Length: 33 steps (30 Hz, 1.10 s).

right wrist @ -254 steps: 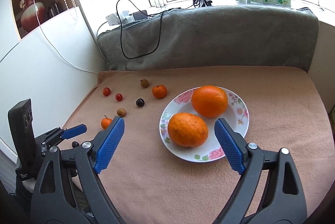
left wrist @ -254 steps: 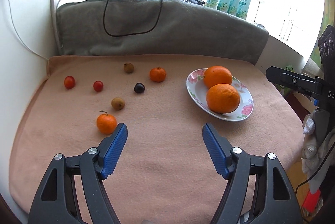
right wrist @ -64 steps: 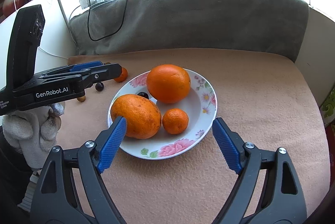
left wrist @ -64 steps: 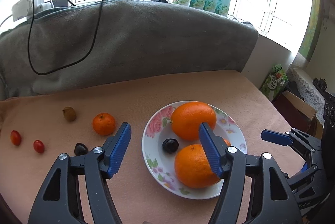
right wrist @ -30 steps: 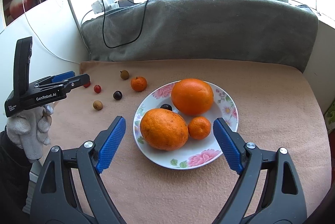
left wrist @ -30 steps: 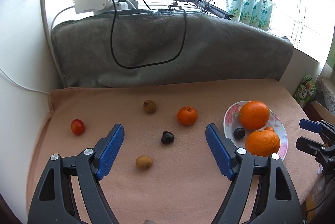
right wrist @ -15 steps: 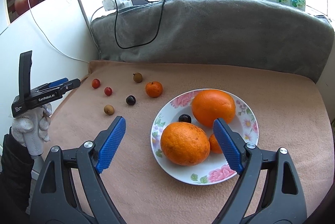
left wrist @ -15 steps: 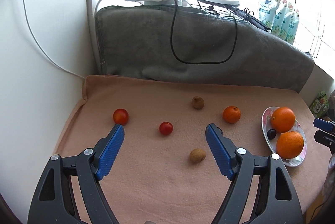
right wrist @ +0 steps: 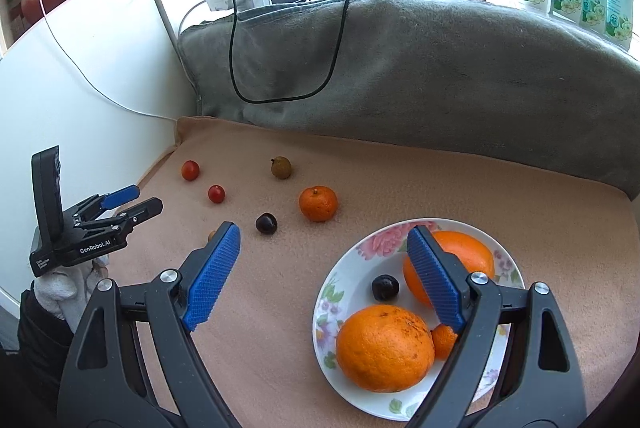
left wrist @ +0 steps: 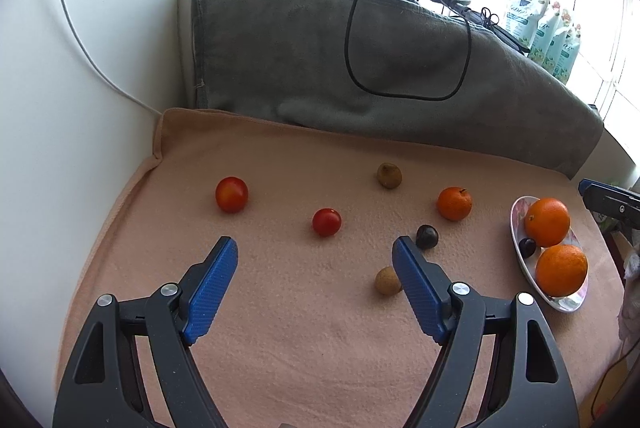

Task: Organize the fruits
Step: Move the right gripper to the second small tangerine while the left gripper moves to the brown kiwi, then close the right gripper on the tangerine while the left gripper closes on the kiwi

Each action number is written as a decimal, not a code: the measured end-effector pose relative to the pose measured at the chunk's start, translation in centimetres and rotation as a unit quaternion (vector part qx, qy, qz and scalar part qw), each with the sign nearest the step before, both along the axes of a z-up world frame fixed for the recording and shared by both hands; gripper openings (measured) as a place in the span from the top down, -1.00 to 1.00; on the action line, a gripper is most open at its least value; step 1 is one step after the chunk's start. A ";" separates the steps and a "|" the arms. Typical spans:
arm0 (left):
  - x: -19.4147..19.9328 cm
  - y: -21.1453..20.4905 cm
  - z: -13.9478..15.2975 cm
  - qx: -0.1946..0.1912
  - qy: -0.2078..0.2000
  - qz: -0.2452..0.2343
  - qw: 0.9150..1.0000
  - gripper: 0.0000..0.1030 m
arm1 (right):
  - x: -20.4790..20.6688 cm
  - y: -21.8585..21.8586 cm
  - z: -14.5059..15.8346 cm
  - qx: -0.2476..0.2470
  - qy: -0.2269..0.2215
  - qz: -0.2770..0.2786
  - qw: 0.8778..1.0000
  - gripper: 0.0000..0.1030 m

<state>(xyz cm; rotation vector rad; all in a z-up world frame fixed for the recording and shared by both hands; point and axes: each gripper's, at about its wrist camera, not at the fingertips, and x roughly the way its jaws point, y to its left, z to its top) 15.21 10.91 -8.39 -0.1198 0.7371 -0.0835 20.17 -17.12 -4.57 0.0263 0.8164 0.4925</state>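
On the floral plate [right wrist: 352, 292], a small mandarin [right wrist: 443, 341] at 5 o'clock shows only a sliver behind the right claw [right wrist: 322, 268], whose finger also covers part of the rear orange [right wrist: 464, 252]. At 9 o'clock, a brown fruit [right wrist: 210, 236] peeks past the other fingertip. In the left wrist view, the right-hand frame edge crops the right claw [left wrist: 608, 200].

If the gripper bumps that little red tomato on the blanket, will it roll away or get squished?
The small red tomato looks round and smooth, so a nudge would probably roll it, though the fuzzy peach blanket may slow it. Its shiny skin could slip between the pads. It seems soft, so the open left hand-held gripper should likely close gently.
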 end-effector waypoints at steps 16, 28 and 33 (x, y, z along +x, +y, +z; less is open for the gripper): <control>0.3 -3.8 -3.0 -0.034 0.045 -0.081 0.995 -0.02 | 9.0 5.2 -3.6 -0.005 0.124 0.026 0.992 -0.37; 2.0 -5.0 -4.5 -0.047 0.067 -0.099 0.992 0.17 | 12.6 8.1 -7.5 -0.056 0.183 0.015 0.981 -0.11; 2.6 -5.3 -5.2 -0.045 0.075 -0.100 0.991 0.22 | 13.0 8.8 -8.2 -0.079 0.193 0.014 0.978 -0.11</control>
